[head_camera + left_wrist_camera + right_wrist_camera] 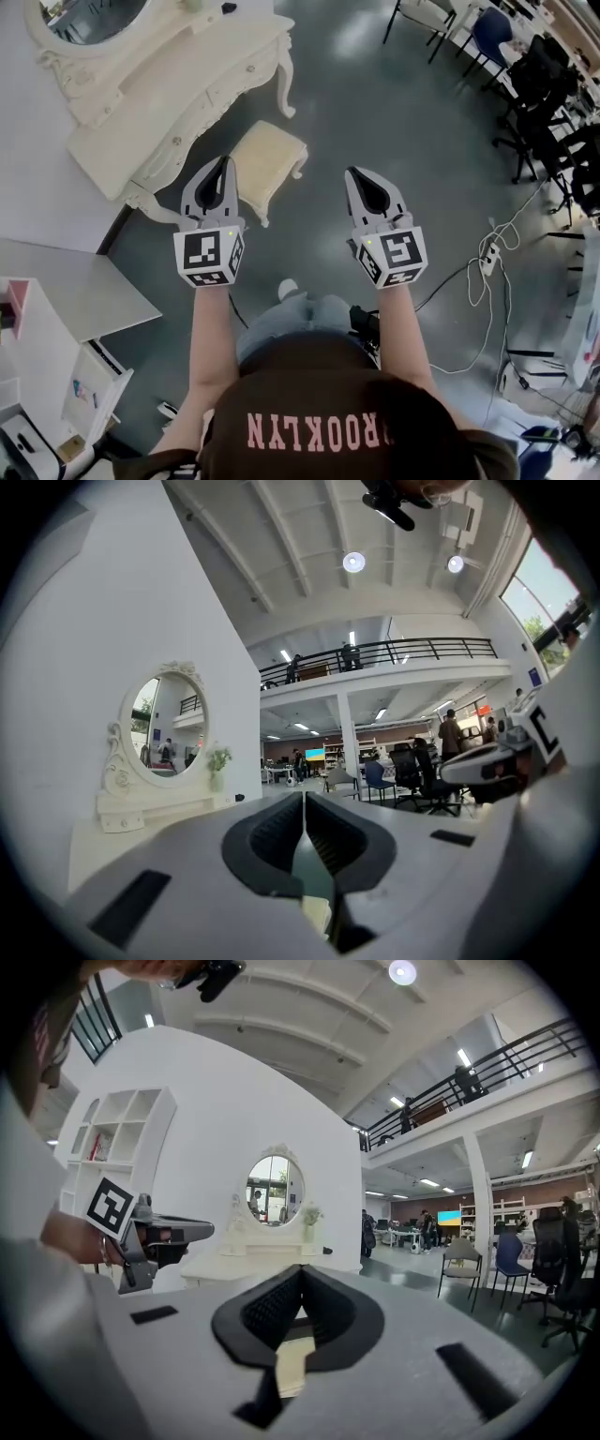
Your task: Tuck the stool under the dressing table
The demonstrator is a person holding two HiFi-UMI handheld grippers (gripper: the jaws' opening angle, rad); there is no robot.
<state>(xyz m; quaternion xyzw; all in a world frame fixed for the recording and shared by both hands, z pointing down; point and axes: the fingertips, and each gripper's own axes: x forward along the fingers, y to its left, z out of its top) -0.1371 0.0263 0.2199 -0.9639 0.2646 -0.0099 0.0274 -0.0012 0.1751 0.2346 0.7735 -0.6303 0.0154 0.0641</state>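
Note:
A cream stool [269,159] with a padded seat and curved legs stands on the dark floor just in front of the cream dressing table [178,103], partly out from under it. The table carries an oval mirror [94,19], also visible in the left gripper view as the mirror [167,728] and in the right gripper view as the mirror [275,1188]. My left gripper [225,167] is shut and empty, held in the air over the stool's near left edge. My right gripper [361,178] is shut and empty, held to the right of the stool.
A white shelf unit [56,375] and a grey panel [66,281] stand at the left. White cables and a power strip [487,262] lie on the floor at the right. Office chairs [544,84] stand at the far right. People are about in the hall behind.

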